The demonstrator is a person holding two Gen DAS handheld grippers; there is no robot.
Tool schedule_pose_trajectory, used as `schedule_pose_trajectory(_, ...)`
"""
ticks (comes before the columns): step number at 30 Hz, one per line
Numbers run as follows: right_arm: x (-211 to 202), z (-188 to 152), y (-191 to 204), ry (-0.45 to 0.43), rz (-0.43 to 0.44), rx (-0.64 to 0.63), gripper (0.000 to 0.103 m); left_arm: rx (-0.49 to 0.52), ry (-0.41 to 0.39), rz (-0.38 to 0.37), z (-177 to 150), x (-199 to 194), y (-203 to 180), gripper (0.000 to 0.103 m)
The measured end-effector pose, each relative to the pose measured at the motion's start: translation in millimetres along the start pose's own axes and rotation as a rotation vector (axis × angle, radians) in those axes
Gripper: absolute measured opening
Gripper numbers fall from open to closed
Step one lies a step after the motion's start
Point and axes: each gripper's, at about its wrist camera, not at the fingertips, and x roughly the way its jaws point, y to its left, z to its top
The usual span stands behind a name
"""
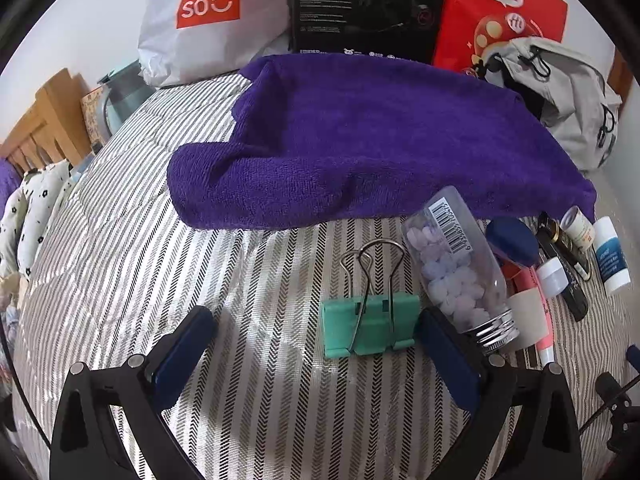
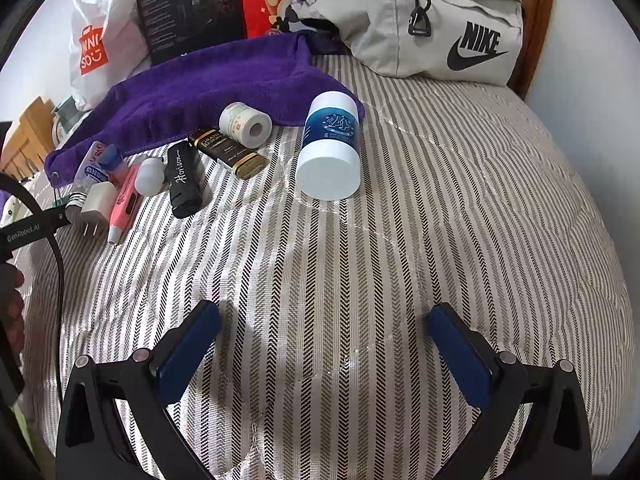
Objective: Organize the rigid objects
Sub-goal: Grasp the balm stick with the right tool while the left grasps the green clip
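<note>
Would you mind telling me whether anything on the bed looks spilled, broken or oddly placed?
Nothing looks spilled or broken. The white and blue bottle lies on its side apart from the row of small items, and the clear bottle of tablets also lies tipped over, cap on, beside the green binder clip.

**Cloth, plastic and metal on the striped quilt**

The striped quilt [image 2: 400, 240] is woven cloth with a faint sheen. The purple towel [image 1: 360, 140] is matt, fuzzy terry. The green binder clip [image 1: 370, 326] looks matt-painted, with shiny wire handles. The clear plastic bottle [image 1: 456, 264] has a ribbed bright metal cap. The white-and-blue canister [image 2: 330, 148] is smooth plastic. The Miniso bag [image 1: 208, 16] is glossy, crinkled plastic.
</note>
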Motion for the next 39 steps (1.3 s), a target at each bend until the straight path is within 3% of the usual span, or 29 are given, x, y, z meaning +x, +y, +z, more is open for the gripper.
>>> schedule_pose_trajectory(3,-8,11,-9,-0.001,0.015,0.030,0.102,-0.005,-0.027,0.003,-3,-1,0,0.103)
schedule_pose_trajectory(7,-27,39,-22,-0.110,0.041,0.059,0.102,-0.007,-0.041,0.005,-5,-2,0,0.103)
schedule_pose_trajectory(11,-13,72,-27,-0.132,0.010,0.054,0.102,0.003,-0.044,0.000,-7,-4,-2,0.100)
schedule_pose_trajectory(13,0,81,-29,-0.108,-0.002,0.050,0.101,0.024,-0.055,-0.015,-6,-7,-5,0.079)
schedule_pose_trajectory(16,18,87,-27,-0.075,0.010,0.050,0.094,0.049,-0.067,-0.027,-5,-10,-9,0.060)
schedule_pose_trajectory(21,37,88,-19,-0.046,-0.001,0.016,0.090,0.074,-0.061,-0.046,0,-11,-11,0.041)
schedule_pose_trajectory(24,44,85,-16,-0.036,-0.010,0.006,0.077,0.077,-0.050,-0.061,2,-10,-9,0.041)
schedule_pose_trajectory(28,45,86,-16,-0.071,-0.019,-0.008,0.069,0.088,-0.041,-0.065,4,-9,-9,0.041)
schedule_pose_trajectory(31,44,89,-17,-0.070,0.003,-0.018,0.054,0.093,-0.032,-0.066,5,-8,-10,0.041)
schedule_pose_trajectory(32,42,89,-17,-0.067,0.016,-0.023,0.040,0.094,-0.032,-0.067,5,-8,-10,0.041)
schedule_pose_trajectory(33,40,90,-17,-0.062,0.022,-0.028,0.036,0.096,-0.031,-0.068,6,-7,-10,0.041)
schedule_pose_trajectory(39,33,91,-23,-0.017,0.037,-0.032,0.036,0.088,-0.021,-0.095,8,-10,-4,0.041)
